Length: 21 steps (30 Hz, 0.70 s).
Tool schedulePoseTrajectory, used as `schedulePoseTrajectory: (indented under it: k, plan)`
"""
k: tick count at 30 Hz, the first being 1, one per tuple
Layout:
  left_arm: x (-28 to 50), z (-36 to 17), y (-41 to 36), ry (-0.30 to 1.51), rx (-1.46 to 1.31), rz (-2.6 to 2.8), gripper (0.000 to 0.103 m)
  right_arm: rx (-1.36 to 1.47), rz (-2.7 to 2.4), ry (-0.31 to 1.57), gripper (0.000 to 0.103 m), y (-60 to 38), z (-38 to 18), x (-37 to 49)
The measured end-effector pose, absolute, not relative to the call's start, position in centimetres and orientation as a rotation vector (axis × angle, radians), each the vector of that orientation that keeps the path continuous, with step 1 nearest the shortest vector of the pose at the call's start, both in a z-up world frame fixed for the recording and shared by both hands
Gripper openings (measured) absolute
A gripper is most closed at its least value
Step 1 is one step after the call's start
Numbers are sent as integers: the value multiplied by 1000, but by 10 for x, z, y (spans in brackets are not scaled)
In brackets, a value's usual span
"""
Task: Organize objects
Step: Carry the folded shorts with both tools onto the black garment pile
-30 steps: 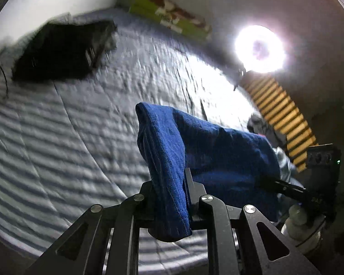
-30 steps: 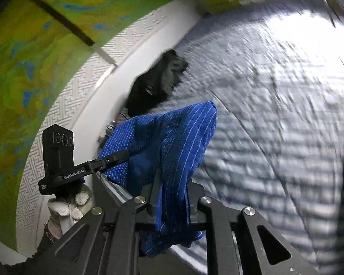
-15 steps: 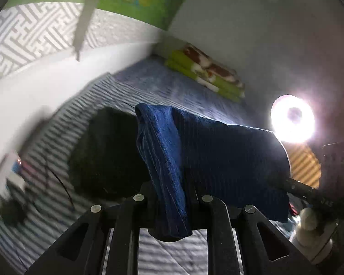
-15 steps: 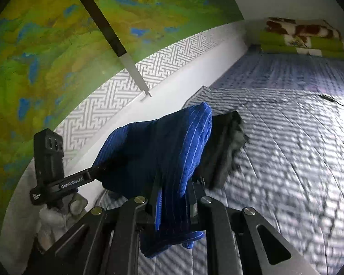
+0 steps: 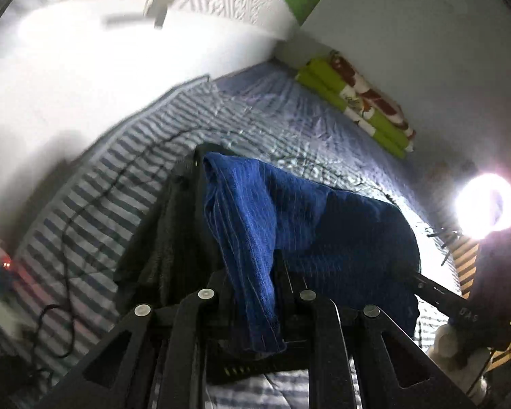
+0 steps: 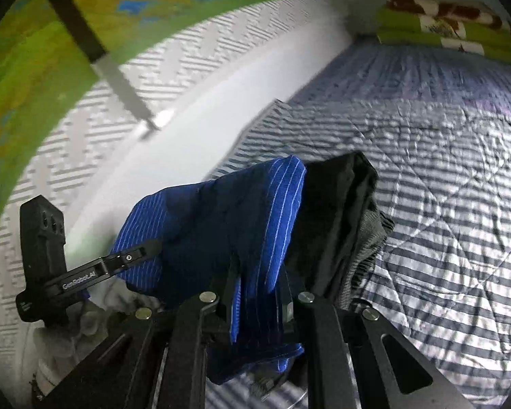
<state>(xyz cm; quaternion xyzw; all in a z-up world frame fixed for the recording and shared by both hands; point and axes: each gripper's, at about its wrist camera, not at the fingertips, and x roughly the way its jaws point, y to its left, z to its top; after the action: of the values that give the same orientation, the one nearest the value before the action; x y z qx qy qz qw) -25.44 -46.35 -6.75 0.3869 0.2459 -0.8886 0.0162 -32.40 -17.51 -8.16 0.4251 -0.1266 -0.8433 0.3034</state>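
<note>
A folded blue pinstriped cloth [image 5: 289, 225] hangs stretched between both grippers above the striped bed. My left gripper [image 5: 252, 272] is shut on one end of the blue cloth, which drapes over its fingers. My right gripper [image 6: 255, 289] is shut on the other end of the same blue cloth [image 6: 221, 225]. A folded pile of black and grey garments [image 6: 340, 225] lies on the bed just beyond and under the cloth, and the same dark pile [image 5: 167, 238] shows left of my left gripper. The other gripper appears at each view's edge, held by a white-gloved hand [image 6: 64, 334].
The striped quilt [image 6: 443, 204] covers the bed. Folded green and red blankets [image 5: 357, 102] lie at the far end by the wall. A black cable [image 5: 85, 211] runs along the bed's left edge to a socket strip [image 5: 0, 272]. A ring lamp [image 5: 485, 204] glares on the right.
Both grippers have carried the blue cloth across the bed to the dark garment pile by the wall. The pile, far off before, now sits directly under the cloth.
</note>
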Motion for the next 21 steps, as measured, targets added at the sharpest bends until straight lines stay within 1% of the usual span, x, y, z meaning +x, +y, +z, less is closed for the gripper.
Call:
schedulePoseTrajectory:
  k: [2, 3, 4, 5, 6, 7, 8, 10, 14, 16, 19, 21]
  plan:
    - [-268, -88, -460, 718, 1245, -2739, 17, 1156, -2255, -300, 13, -178, -97, -334]
    - [-275, -97, -457, 675, 1272, -2722, 19, 1174, -2263, -271, 16, -181, -104, -337]
    - [-281, -106, -456, 635, 1312, -2687, 26, 1199, -2267, -238, 19, -184, -109, -341]
    - [-285, -114, -455, 612, 1352, -2637, 28, 1213, -2276, -220, 28, -184, -111, -342]
    - [-284, -115, -455, 616, 1357, -2622, 29, 1226, -2289, -218, 39, -182, -111, -343]
    - [-281, -112, -455, 612, 1341, -2623, 31, 1225, -2303, -236, 41, -177, -109, -343]
    - [-277, -106, -455, 593, 1308, -2624, 31, 1209, -2329, -251, 41, -171, -104, -341]
    - [-268, -94, -457, 551, 1223, -2617, 36, 1134, -2387, -260, 41, -163, -89, -330]
    - [-248, -75, -458, 619, 1122, -2675, 34, 970, -2388, -194, 41, -170, -62, -303]
    - [-243, -74, -447, 625, 1125, -2742, 35, 975, -2351, -161, 39, -180, -62, -300]
    - [-245, -88, -422, 484, 1221, -2779, 35, 1039, -2329, -140, 39, -191, -74, -302]
    - [-247, -103, -425, 458, 1278, -2716, 35, 1119, -2316, -126, 39, -194, -88, -308]
